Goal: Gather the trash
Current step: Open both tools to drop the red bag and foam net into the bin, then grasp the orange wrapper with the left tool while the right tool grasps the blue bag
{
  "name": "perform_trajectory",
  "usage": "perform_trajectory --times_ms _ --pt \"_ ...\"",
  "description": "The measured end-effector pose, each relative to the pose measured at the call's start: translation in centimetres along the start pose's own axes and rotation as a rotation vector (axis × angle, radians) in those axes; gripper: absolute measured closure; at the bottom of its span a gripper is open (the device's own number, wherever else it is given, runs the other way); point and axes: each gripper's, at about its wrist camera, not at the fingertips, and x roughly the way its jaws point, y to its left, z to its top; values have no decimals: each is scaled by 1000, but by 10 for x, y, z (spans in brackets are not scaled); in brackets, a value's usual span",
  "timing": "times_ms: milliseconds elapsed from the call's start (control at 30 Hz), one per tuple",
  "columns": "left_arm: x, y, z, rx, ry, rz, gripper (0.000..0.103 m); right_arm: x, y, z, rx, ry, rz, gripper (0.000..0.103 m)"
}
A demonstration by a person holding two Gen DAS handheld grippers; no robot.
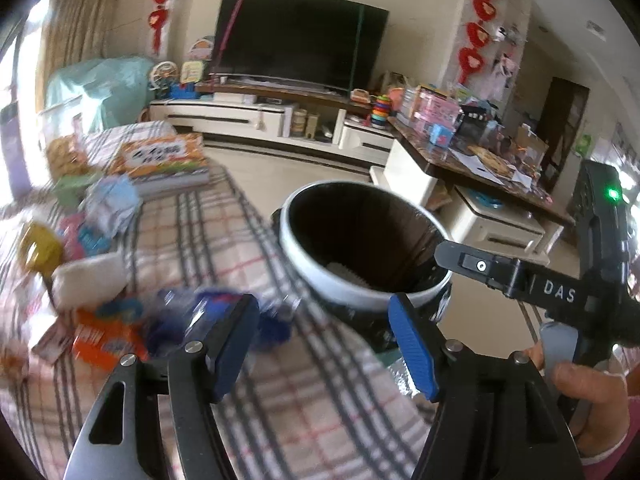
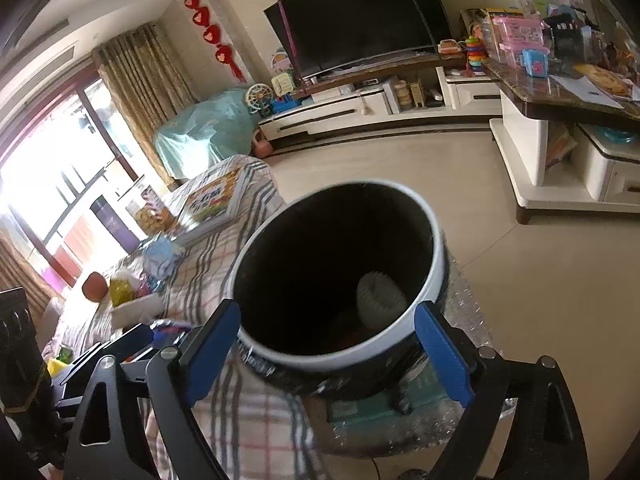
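Note:
A round trash bin with a white rim [image 1: 320,276] [image 2: 436,280] stands beside the plaid-covered couch [image 1: 248,264]; a white pleated paper cup [image 2: 378,300] lies inside it. My left gripper [image 1: 322,344] is open and empty above the plaid cloth, just left of the bin. A crumpled blue wrapper [image 1: 276,320] lies by its left finger. My right gripper [image 2: 342,352] is open and empty, its fingers either side of the bin's near rim. It shows in the left wrist view [image 1: 480,266] over the bin. More trash lies at left: an orange packet [image 1: 104,340], a white tissue [image 1: 88,280].
A picture book [image 1: 160,160] and light blue crumpled paper [image 1: 112,200] lie farther along the couch. A cluttered coffee table [image 1: 480,160] stands to the right, a TV stand [image 1: 260,120] at the back. Bare tiled floor [image 2: 520,280] lies between.

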Motion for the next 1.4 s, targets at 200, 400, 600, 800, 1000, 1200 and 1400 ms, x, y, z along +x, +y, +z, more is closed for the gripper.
perform_trajectory --times_ms 200,400,600,800,1000,1200,1400 --pt "-34 21 -29 -83 5 45 36 -3 22 -23 -22 -6 25 13" --pt "-68 41 -57 -157 9 110 36 -2 45 -38 -59 -9 63 13" --pt "-96 56 -71 -220 14 157 36 2 67 -51 -85 -10 97 13" --pt "-113 62 -73 -261 19 175 36 15 89 -59 -135 30 131 13" --pt "-112 61 -62 -245 24 193 36 33 103 -62 -224 75 167 13" --pt "-98 70 -44 -173 25 184 36 48 111 -55 -270 105 195 13" --pt "-73 87 -30 -125 52 116 38 65 123 -47 -344 129 233 16"
